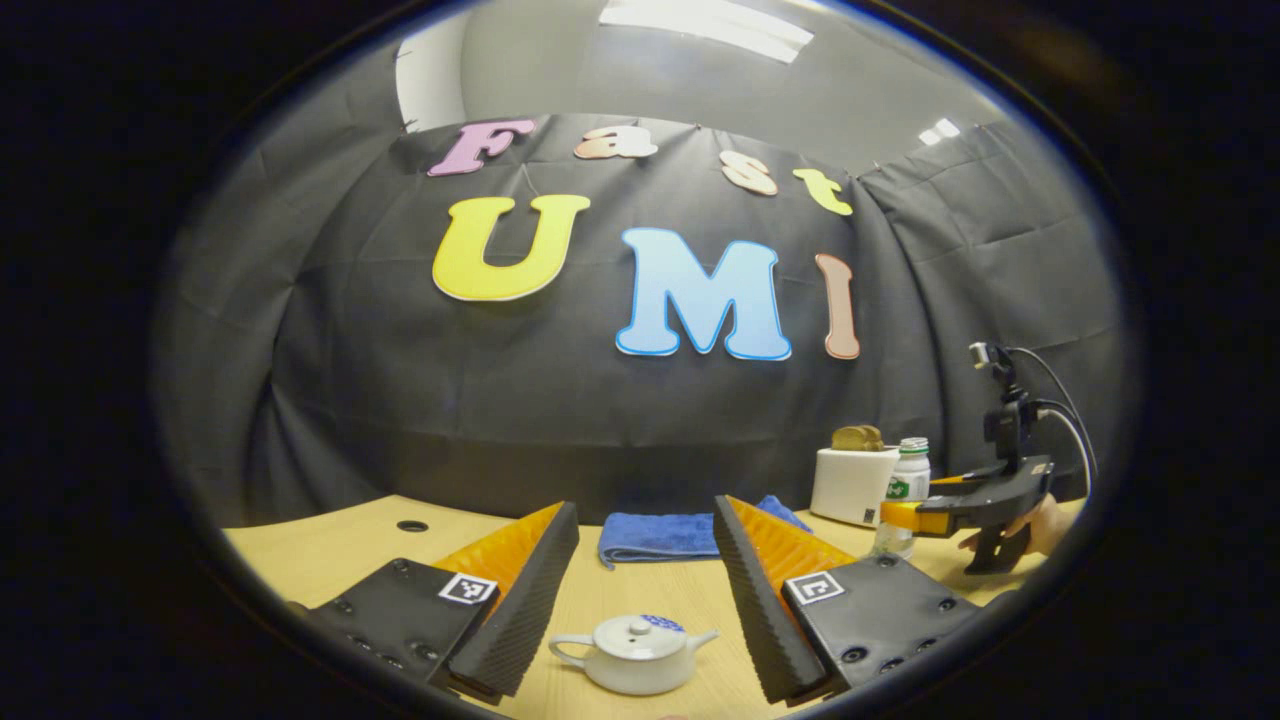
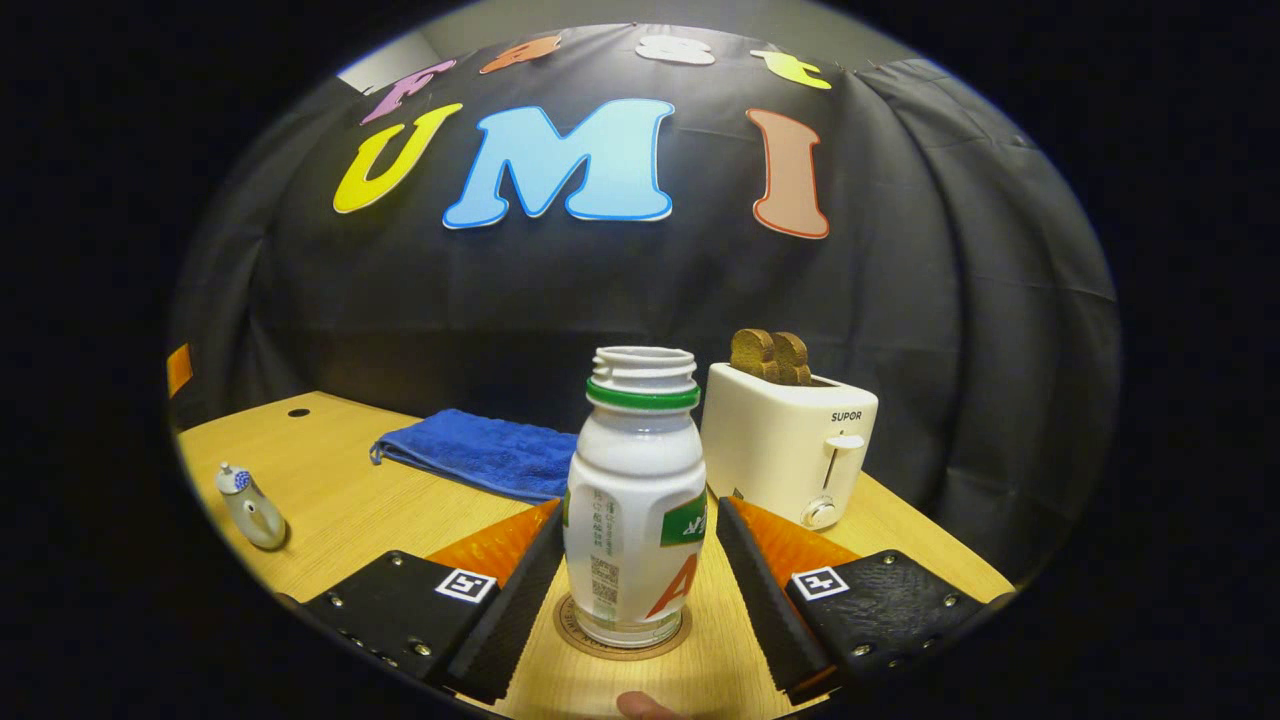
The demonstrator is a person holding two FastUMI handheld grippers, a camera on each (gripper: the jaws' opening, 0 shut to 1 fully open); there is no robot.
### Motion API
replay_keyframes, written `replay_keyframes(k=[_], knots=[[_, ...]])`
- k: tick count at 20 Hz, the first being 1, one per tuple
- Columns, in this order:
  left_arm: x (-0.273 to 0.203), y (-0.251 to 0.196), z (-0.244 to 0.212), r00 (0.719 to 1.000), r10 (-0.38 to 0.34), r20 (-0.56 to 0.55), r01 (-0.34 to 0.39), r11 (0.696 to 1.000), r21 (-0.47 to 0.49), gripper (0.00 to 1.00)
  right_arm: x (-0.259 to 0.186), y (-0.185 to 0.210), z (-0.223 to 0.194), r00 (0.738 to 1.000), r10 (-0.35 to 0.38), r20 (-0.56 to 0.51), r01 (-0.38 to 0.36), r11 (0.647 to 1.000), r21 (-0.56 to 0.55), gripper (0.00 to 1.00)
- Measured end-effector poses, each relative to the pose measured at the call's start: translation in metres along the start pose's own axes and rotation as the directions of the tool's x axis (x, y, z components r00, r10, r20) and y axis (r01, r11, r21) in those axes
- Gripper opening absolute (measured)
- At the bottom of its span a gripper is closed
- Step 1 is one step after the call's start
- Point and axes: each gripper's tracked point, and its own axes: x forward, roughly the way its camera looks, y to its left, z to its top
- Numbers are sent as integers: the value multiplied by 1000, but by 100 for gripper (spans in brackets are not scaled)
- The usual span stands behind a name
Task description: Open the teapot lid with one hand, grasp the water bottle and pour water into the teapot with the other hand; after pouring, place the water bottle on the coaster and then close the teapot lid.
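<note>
Both grippers gape: left gripper [image 1: 640,590] over teapot [image 1: 633,652], right gripper [image 2: 632,580] flanking bottle [image 2: 633,500]

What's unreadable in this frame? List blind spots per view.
- Left gripper view: base of the white plastic water bottle hidden behind the right tool; grip contact unclear.
- Right gripper view: white ceramic teapot small at the edge; lid seating unclear.
- Round coaster mostly covered by the bottle.
</note>
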Motion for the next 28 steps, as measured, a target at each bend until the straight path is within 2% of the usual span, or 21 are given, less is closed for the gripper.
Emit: replay_keyframes(k=[3,6,9,11,13,16,19,22,26,28], knots=[[1,1,0,1000,8,3,-8,1000,3,91,-23,1,5,1000,1,10,-1,1000,-11,92],[-7,-4,10,1000,19,24,-19,1000,-5,99,-64,0,12,998,-19,52,20,1000,-20,92],[-28,-11,19,998,52,24,-52,999,-7,99,-108,7,10,996,-47,70,48,999,-15,92],[-47,-28,12,998,68,-3,-68,998,-13,99,-132,19,4,995,-69,69,68,998,16,93],[-64,-62,-1,999,22,-38,-22,1000,-10,99,-152,41,-7,996,-60,63,58,998,39,95],[-86,-94,-17,997,-1,-75,3,1000,18,100,-171,68,-23,998,-39,55,39,999,-4,95],[-102,-106,-28,996,23,-83,-19,999,47,100,-185,89,-37,999,-15,41,15,1000,-4,95],[-113,-113,-43,993,39,-113,-35,999,39,100,-196,96,-40,998,-11,57,9,1000,29,95],[-120,-113,-60,978,81,-190,-67,994,82,100,-208,93,-40,998,-22,59,16,995,101,95],[-123,-110,-54,979,109,-174,-94,992,87,100,-213,92,-35,995,-31,97,22,995,96,95]])
